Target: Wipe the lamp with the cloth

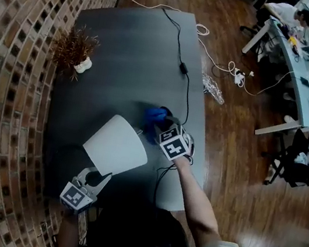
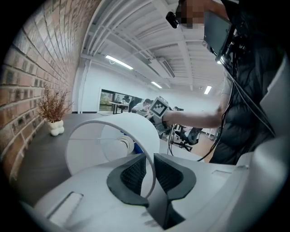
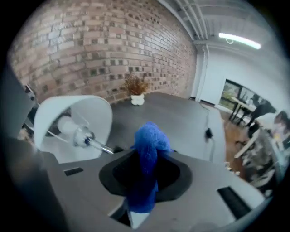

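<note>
A table lamp with a white shade (image 1: 116, 146) is tipped over the dark grey table (image 1: 136, 57). My left gripper (image 1: 99, 176) is shut on the shade's near rim; in the left gripper view the thin white edge (image 2: 151, 149) runs between the two dark pads (image 2: 136, 174). My right gripper (image 1: 163, 126) hovers just right of the shade, shut on a blue cloth (image 1: 156, 116). In the right gripper view the cloth (image 3: 149, 154) bulges up out of the jaws, and the shade's open end (image 3: 74, 120) shows the bulb (image 3: 68, 127) and a metal stem (image 3: 97, 146) to the left.
A small dried plant in a white pot (image 1: 75, 50) stands near the brick wall at the left. A black cable with an inline switch (image 1: 182, 66) crosses the table toward the lamp. White cords (image 1: 229, 68) lie on the wooden floor; desks with people are far right.
</note>
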`<state>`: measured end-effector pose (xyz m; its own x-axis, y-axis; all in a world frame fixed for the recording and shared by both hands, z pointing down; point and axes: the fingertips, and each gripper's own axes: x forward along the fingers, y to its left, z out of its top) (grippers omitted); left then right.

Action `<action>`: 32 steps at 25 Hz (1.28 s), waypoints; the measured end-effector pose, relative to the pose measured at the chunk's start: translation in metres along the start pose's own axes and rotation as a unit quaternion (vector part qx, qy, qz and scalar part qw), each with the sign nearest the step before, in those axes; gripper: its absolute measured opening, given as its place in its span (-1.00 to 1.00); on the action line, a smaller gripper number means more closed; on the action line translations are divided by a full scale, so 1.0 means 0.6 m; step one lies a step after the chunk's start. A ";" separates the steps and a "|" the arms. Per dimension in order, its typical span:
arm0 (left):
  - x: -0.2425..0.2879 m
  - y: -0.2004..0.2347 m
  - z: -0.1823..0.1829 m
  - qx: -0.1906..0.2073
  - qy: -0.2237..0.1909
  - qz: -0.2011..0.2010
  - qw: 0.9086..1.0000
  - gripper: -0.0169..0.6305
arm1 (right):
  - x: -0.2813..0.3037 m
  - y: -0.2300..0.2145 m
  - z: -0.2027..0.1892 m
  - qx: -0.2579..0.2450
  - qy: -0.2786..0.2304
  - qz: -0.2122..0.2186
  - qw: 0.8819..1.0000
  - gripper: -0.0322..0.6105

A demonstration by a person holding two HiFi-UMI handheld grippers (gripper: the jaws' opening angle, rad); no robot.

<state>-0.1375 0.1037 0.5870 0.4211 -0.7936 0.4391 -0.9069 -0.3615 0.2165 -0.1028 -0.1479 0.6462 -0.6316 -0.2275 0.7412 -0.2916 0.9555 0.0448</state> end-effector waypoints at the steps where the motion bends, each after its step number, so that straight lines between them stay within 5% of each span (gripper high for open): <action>1: 0.001 0.000 0.000 -0.001 0.000 -0.001 1.000 -0.75 | -0.006 -0.047 -0.018 -0.002 0.018 -0.036 0.999 -0.63; 5: 0.002 -0.001 -0.003 0.007 0.003 -0.003 1.000 -0.76 | -0.066 -0.180 -0.031 0.023 0.043 -0.138 0.989 -0.61; 7: 0.001 0.001 -0.005 0.008 0.005 -0.005 1.000 -0.77 | -0.089 -0.186 0.007 0.018 0.017 -0.138 0.990 -0.62; 10: 0.001 0.006 -0.005 0.012 0.006 -0.005 1.000 -0.76 | -0.064 -0.085 0.083 0.019 -0.032 0.004 0.999 -0.62; 13: 0.000 0.008 -0.008 0.014 0.009 -0.002 1.000 -0.76 | 0.004 0.057 0.102 0.018 -0.014 0.168 0.986 -0.62; 15: 0.001 0.006 -0.010 0.015 0.015 -0.002 1.000 -0.76 | 0.048 0.088 0.077 0.010 0.032 0.189 0.981 -0.62; 17: 0.004 -0.001 -0.012 0.019 0.021 -0.006 1.000 -0.77 | 0.063 0.048 0.046 0.007 0.070 0.147 0.987 -0.61; 20: 0.008 -0.008 -0.016 0.018 0.031 -0.007 0.999 -0.77 | 0.036 -0.081 0.010 -0.020 0.094 0.009 0.995 -0.61; 23: 0.008 -0.008 -0.026 0.020 0.043 -0.008 0.999 -0.79 | -0.034 -0.197 0.005 -0.048 0.080 -0.143 0.985 -0.62; 25: 0.009 -0.007 -0.026 0.022 0.045 -0.010 0.999 -0.79 | -0.075 -0.248 0.001 -0.041 0.065 -0.197 0.977 -0.62; 27: 0.008 -0.007 -0.027 0.024 0.047 -0.012 0.999 -0.79 | -0.094 -0.251 0.010 0.000 0.027 -0.171 0.985 -0.62; 29: 0.008 -0.009 -0.030 0.025 0.051 -0.015 0.998 -0.79 | -0.090 -0.204 0.039 0.030 -0.024 -0.090 0.995 -0.62; 32: 0.009 -0.012 -0.034 0.024 0.054 -0.017 0.998 -0.79 | -0.049 -0.081 0.075 -0.029 -0.039 0.032 0.998 -0.62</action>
<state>-0.1283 0.1123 0.6055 0.4485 -0.7241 0.5239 -0.8905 -0.4123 0.1925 -0.1025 -0.1960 0.5921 -0.7021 -0.1784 0.6893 -0.2094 0.9770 0.0396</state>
